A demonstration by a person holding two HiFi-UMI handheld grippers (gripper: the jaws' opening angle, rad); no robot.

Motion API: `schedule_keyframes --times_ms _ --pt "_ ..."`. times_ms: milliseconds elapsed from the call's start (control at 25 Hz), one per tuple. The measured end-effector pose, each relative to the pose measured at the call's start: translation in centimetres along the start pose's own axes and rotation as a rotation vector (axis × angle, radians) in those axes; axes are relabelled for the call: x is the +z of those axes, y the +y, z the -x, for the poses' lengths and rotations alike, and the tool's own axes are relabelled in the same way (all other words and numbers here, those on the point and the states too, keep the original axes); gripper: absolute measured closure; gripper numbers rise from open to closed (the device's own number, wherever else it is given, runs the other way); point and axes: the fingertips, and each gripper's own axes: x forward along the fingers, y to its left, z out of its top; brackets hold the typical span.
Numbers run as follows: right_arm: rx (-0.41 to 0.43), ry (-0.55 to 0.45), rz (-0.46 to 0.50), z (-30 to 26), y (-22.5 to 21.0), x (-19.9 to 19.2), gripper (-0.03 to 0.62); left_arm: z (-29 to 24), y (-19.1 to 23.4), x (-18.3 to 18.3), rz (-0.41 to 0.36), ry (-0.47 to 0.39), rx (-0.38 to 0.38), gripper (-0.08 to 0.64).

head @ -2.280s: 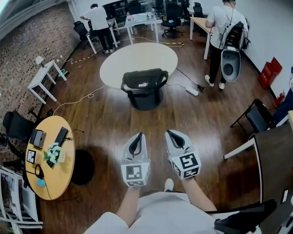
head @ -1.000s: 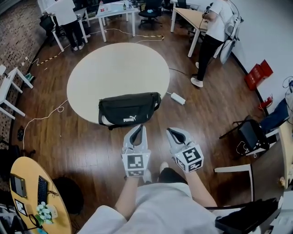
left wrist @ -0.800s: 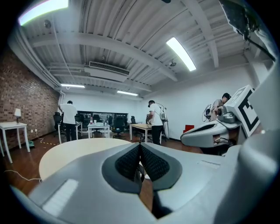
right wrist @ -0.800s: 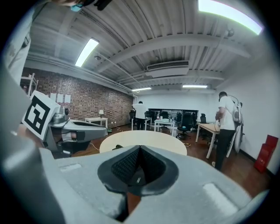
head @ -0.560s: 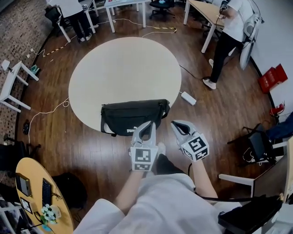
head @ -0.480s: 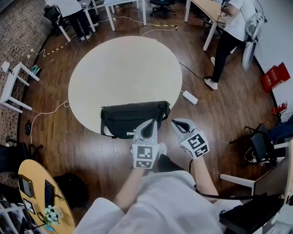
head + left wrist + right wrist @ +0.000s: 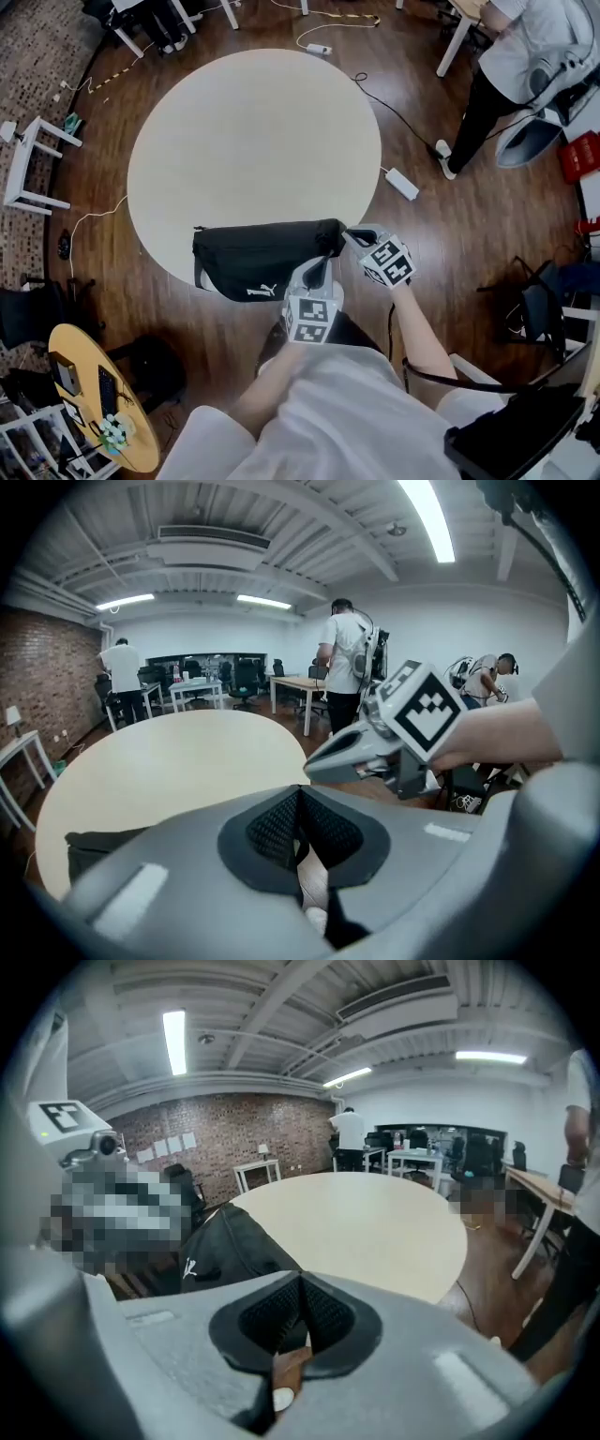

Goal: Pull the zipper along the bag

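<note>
- Wearer's forearms, in the head view: they reach forward from a white garment at the lower edge, each hand carrying one gripper with a marker cube.
- Left gripper: it lies nearest the body and points at the near right part of the bag. In the left gripper view its two dark pads meet edge to edge with nothing between them. Contact with the bag cannot be judged.
- Right gripper: it lies slightly farther out, with its tip just beside the right end of the bag. In the right gripper view the pads are likewise pressed together and empty.
- Bag: a black waist bag with a white logo on its near face. It lies lengthwise on the near edge of the table, partly overhanging the rim. It shows at the lower left of both gripper views.
- Table: round with a pale top, bare beyond the bag.
- Floor: dark wood boards, with a white power strip and its cable to the right of the table.
- Far field: a standing person at the upper right, and a small yellow round table at the lower left.
</note>
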Motion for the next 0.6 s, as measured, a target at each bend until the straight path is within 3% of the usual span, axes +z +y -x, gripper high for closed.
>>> schedule_keyframes --times_ms 200,360,440,600 --pt "0.142 0.144 0.130 -7.2 -1.2 -0.5 0.601 -3.1 -0.3 -2.7 0.065 0.099 0.002 0.543" --pt "0.257 0.383 0.230 -11.2 -0.9 -3.6 0.603 -5.1 -0.5 -4.7 0.104 0.168 0.005 0.543" --pt "0.276 0.457 0.199 -11.8 -1.0 -5.0 0.601 -5.9 -0.8 -5.7 0.125 0.197 0.009 0.543" --pt "0.289 0.474 0.095 -11.5 -1.7 -5.2 0.601 -7.8 -0.6 -6.8 0.154 0.232 0.041 0.541"
